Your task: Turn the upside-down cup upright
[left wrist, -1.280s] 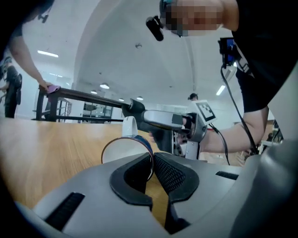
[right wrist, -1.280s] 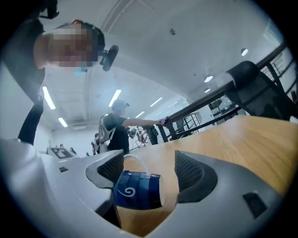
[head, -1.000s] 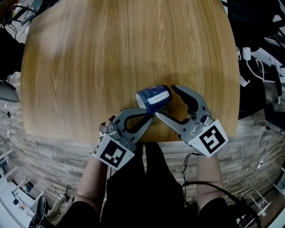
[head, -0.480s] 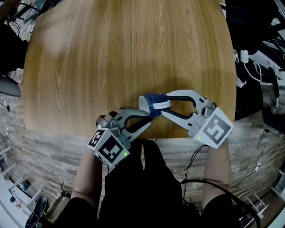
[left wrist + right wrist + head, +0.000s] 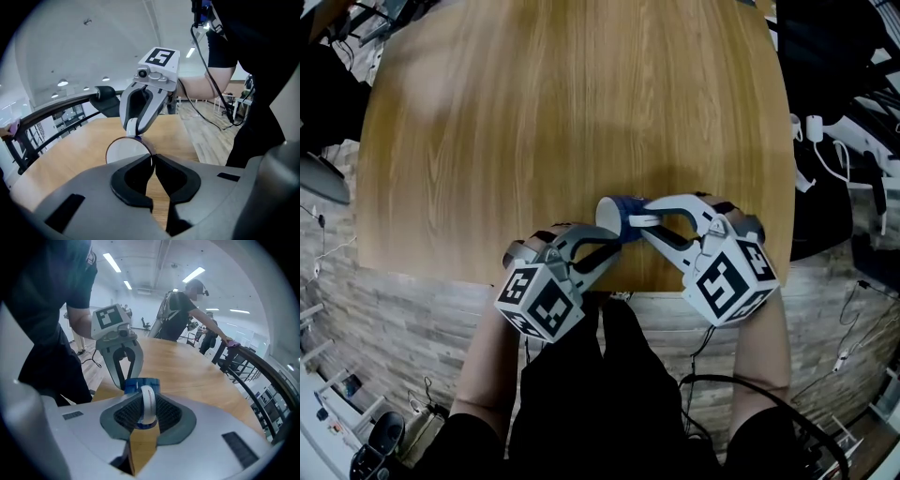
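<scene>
Two grippers hold the blue cup (image 5: 617, 214) near the near edge of the table (image 5: 562, 112). Its white mouth is turned toward the left gripper (image 5: 614, 246), whose jaws are pinched on the rim. The right gripper (image 5: 639, 223) stood wide open beside the cup a second ago. Its jaws have just been closing and now clamp the white handle (image 5: 148, 404) between them. In the head view both grippers cover most of the cup, and whether it touches the wood cannot be told.

Blue cup (image 5: 617, 214) — white inside, seemingly tilted.
</scene>
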Motion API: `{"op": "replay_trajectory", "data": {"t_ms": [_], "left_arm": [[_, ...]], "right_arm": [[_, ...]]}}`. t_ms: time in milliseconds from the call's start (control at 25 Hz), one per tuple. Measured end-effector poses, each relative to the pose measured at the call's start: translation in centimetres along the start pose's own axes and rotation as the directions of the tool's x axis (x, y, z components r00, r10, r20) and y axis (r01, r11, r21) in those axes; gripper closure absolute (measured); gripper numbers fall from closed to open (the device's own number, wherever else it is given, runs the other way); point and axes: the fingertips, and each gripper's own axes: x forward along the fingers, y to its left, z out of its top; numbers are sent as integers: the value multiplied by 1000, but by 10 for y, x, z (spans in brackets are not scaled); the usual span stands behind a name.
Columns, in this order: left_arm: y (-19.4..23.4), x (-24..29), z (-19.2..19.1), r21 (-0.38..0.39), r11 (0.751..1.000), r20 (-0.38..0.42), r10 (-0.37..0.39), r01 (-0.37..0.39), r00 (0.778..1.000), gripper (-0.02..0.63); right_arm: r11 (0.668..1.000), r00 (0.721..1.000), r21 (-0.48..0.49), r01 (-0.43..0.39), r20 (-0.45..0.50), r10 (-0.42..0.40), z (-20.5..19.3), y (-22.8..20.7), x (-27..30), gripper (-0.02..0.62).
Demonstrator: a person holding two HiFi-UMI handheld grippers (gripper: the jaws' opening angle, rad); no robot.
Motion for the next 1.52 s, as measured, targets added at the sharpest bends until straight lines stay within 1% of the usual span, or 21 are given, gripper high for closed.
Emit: {"op": "replay_trajectory", "data": {"t_ms": [120,280,520,680,760,800,840,880,920,960,1000,1080,1120,1160,1200,1240,1280,1320,1400,1480,1520], "left_arm": [[6,-3,0,-16,1000,13,19,-19,1000,569],[14,-1,-4,-30,997,32,71,-70,997,558],[26,-5,-9,-135,982,103,143,-129,984,534],[35,-11,-3,-224,961,166,200,-160,966,514],[40,-15,4,-251,950,209,240,-185,948,512],[43,-19,6,-281,940,239,264,-194,935,512],[48,-26,7,-344,919,267,294,-194,918,513],[53,-34,4,-435,881,285,331,-186,900,514],[61,-42,-1,-523,833,290,372,-180,882,513],[70,-51,-9,-586,788,286,418,-188,862,514],[82,-58,-19,-625,750,272,470,-217,840,514],[104,-67,-41,-666,675,197,570,-318,797,522],[112,-67,-52,-678,634,138,606,-371,784,547],[119,-65,-63,-688,594,72,628,-417,775,579],[124,-60,-72,-692,560,8,637,-455,771,592],[127,-53,-77,-688,540,-44,636,-485,771,595],[129,-46,-79,-676,535,-79,631,-507,771,595],[130,-40,-78,-661,540,-95,628,-520,772,595],[130,-31,-73,-656,548,-90,626,-519,774,595],[129,-29,-70,-685,534,-69,630,-496,774,595],[128,-29,-69,-698,524,-63,634,-488,771,595]], "right_arm": [[999,999,-8,41,-2,-41,-1,-4,1,522],[994,994,27,107,30,-107,-6,-9,1,525],[973,972,138,184,121,-201,-13,-11,3,526],[955,950,210,212,185,-252,-16,-14,1,526],[943,937,242,227,208,-279,-16,-15,1,526],[936,930,261,238,218,-297,-16,-16,1,526],[926,920,281,252,228,-319,-16,-17,1,526],[915,908,303,267,239,-344,-17,-18,1,526],[903,896,323,283,247,-369,-19,-20,-1,526],[893,886,338,296,251,-389,-22,-20,-3,526],[884,878,352,308,252,-407,-24,-20,-5,526],[855,851,407,322,271,-450,-25,-20,-10,527],[837,831,442,324,291,-475,-24,-21,-13,526],[823,809,467,323,315,-496,-21,-21,-15,526],[815,789,483,321,339,-512,-18,-20,-17,528],[810,773,493,319,359,-523,-16,-19,-17,528],[806,761,499,319,372,-531,-13,-18,-16,528],[803,754,502,321,378,-537,-11,-17,-14,528],[794,748,507,334,370,-551,-11,-16,-7,528],[772,735,524,361,350,-581,-12,-15,-2,528],[754,722,536,380,338,-604,-13,-15,-1,528]]}}
